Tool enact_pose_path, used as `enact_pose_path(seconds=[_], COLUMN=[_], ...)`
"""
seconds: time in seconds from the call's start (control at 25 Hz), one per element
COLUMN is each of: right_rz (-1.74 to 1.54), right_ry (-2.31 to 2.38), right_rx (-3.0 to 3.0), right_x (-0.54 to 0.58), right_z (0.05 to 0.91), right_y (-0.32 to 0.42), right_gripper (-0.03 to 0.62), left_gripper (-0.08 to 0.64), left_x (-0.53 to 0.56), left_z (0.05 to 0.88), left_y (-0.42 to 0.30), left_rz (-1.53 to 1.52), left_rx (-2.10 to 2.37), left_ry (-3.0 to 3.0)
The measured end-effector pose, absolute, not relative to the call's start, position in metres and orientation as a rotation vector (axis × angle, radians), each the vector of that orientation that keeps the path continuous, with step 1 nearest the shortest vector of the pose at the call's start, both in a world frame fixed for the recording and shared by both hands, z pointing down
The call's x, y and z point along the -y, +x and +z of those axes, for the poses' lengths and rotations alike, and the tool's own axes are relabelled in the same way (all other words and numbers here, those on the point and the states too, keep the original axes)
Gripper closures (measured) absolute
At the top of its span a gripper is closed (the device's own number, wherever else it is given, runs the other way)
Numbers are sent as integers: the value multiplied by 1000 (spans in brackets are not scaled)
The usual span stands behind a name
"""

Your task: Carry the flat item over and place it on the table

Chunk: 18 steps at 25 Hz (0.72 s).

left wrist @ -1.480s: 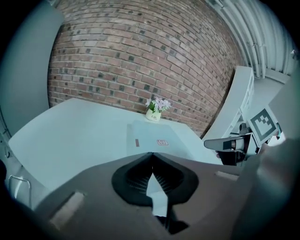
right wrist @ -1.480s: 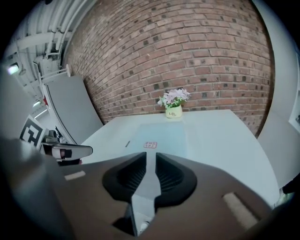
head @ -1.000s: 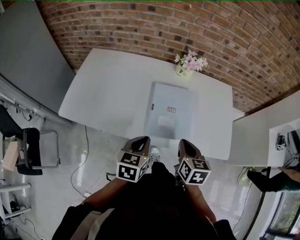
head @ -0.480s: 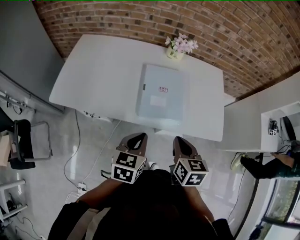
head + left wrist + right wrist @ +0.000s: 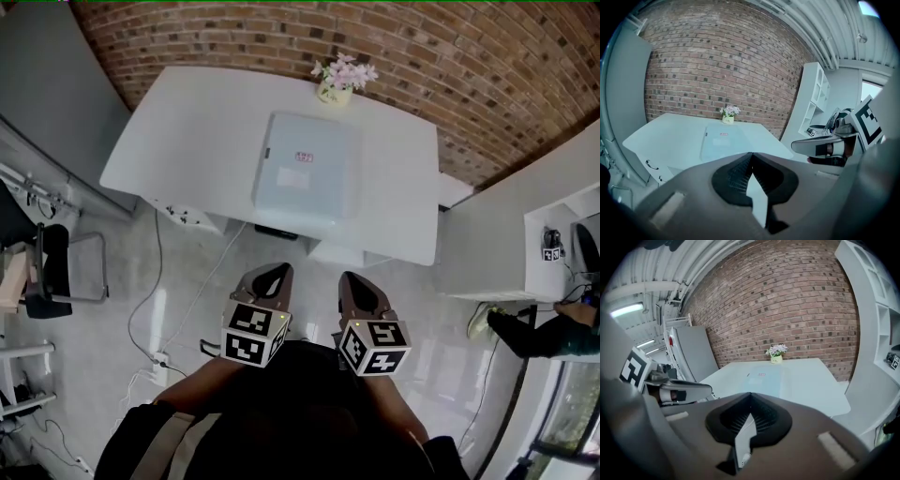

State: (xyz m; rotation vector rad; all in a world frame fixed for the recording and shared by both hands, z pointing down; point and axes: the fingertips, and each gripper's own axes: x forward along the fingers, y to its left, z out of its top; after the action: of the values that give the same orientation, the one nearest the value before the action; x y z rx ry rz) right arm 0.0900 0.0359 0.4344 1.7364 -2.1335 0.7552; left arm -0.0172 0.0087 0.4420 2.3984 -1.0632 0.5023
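Currently I see the flat item [image 5: 305, 169] lying on the white desk [image 5: 187, 141], roughly at the desk's middle, with its near short edge close to the desk's front edge. It is a thin, pale blue-grey rectangular panel with rounded corners and a smooth, slightly glossy top. A small red-and-white label [image 5: 305, 157] sits on its upper face, towards the desk's back edge. I can see that the label carries print, but it is too small for me to read in any view. Just on the front-edge side of the label is a paler rectangular patch [image 5: 292, 178], and a tiny dark mark [image 5: 265, 153] sits on the panel's left long edge.

At the desk's back edge, against the brick wall [image 5: 441, 56], a small pot of pink and white flowers [image 5: 339, 80] stands just beyond the panel.

My left gripper [image 5: 272, 275] and right gripper [image 5: 354, 281] are both off the desk, in front of its front edge and well apart from the panel. On each, the jaws are closed tip to tip with nothing between them.
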Motion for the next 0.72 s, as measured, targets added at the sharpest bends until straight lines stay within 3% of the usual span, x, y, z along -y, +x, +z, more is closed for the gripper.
enact_pose_path(seconds=[0.72], right_rz=[697], right_ry=[1533], right_rx=[2362], right_x=[-160], right_z=[427], right_y=[128], right_gripper=[592], left_gripper=[560], left_x=[-157], left_z=[426], left_y=[13], left_rz=[547], left_rx=[1365], left_ry=[2282])
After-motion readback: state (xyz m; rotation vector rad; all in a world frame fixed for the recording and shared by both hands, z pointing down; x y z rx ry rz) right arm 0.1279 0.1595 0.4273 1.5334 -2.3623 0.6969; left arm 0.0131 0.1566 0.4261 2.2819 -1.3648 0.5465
